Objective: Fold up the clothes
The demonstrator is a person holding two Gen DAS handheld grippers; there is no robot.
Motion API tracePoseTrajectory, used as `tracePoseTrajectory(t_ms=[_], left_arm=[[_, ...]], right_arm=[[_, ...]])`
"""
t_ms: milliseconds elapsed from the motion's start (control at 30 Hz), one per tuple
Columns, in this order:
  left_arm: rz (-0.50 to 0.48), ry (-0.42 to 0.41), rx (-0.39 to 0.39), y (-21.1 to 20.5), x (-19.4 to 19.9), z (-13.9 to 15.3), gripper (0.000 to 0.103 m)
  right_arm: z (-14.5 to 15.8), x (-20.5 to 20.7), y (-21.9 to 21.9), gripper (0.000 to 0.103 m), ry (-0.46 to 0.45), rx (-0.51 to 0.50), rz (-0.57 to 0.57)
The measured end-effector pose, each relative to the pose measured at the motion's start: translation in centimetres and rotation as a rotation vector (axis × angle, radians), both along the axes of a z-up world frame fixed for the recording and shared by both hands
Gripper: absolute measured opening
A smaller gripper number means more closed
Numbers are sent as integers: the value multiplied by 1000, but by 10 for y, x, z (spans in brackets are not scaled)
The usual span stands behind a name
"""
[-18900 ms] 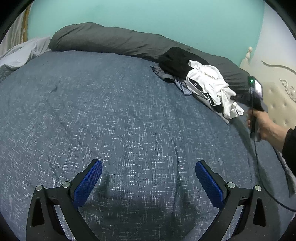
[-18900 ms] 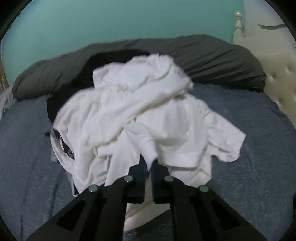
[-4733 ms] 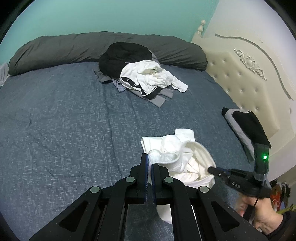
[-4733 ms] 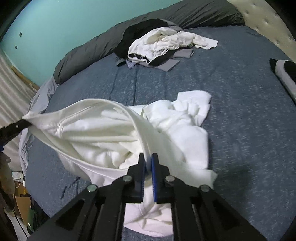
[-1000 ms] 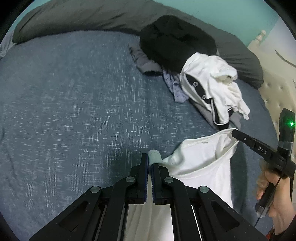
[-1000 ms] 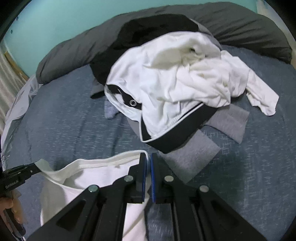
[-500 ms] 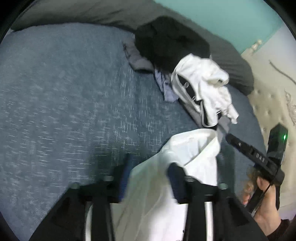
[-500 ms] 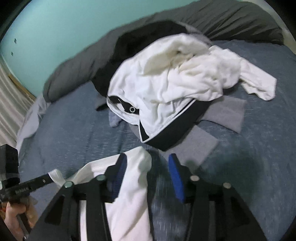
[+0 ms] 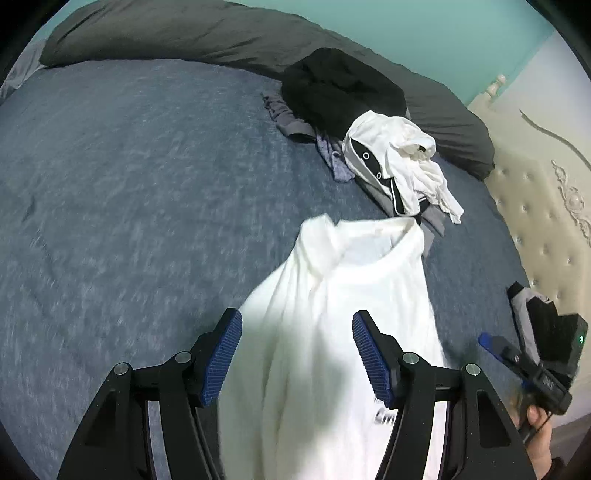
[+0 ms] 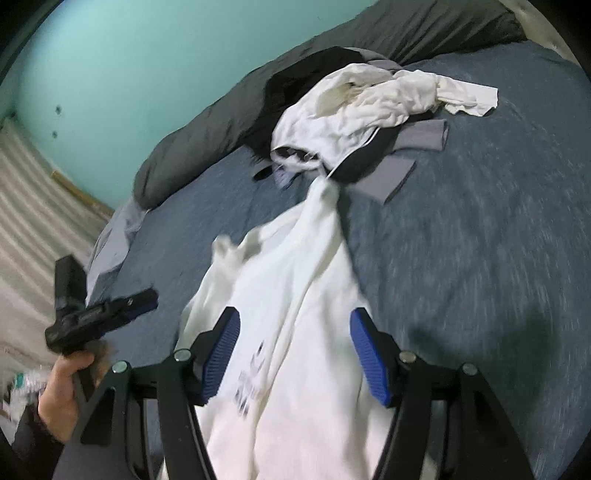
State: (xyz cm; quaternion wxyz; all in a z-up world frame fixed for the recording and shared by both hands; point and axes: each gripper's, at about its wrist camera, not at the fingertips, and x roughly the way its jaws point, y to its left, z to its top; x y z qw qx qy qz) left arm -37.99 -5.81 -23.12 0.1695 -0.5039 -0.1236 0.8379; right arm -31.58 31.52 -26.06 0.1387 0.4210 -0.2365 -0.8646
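Both grippers stand with fingers wide apart and nothing between the pads: the left gripper and the right gripper each look down over the white shirt, which lies stretched out on the bed under and ahead of the fingers, its collar end at the far tip and some dark print near the right finger of the left gripper. The shirt looks laid lengthwise but not flat — one side is rolled over itself and a ridge runs down the middle. Judging by that, doing this well means smoothing the cloth first: pinch only the top layer at an edge or shoulder, pull each side outward until the ridge is gone, then fold along straight lines. The bed cover is blue-grey and soft, so it will give under the fingers; press lightly or it may get pinched too. Beyond the fingertips sits the pile of unfolded clothes, against a long grey pillow, with a teal wall behind and a tufted headboard off to the right.
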Motion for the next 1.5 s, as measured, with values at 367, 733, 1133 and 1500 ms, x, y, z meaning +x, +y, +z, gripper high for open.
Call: tracePoseTrajectory(t_ms=[367, 733, 1133, 1500], left_arm=[[34, -5, -10, -30, 96, -36, 88], [76, -1, 22, -40, 144, -66, 93], [65, 64, -51, -25, 143, -58, 102], [100, 59, -52, -24, 137, -59, 103]], right_arm=[[-25, 73, -14, 77, -31, -57, -45], [-56, 94, -29, 78, -78, -85, -23], [-56, 75, -20, 78, -59, -65, -63], [-55, 72, 10, 78, -78, -58, -153]])
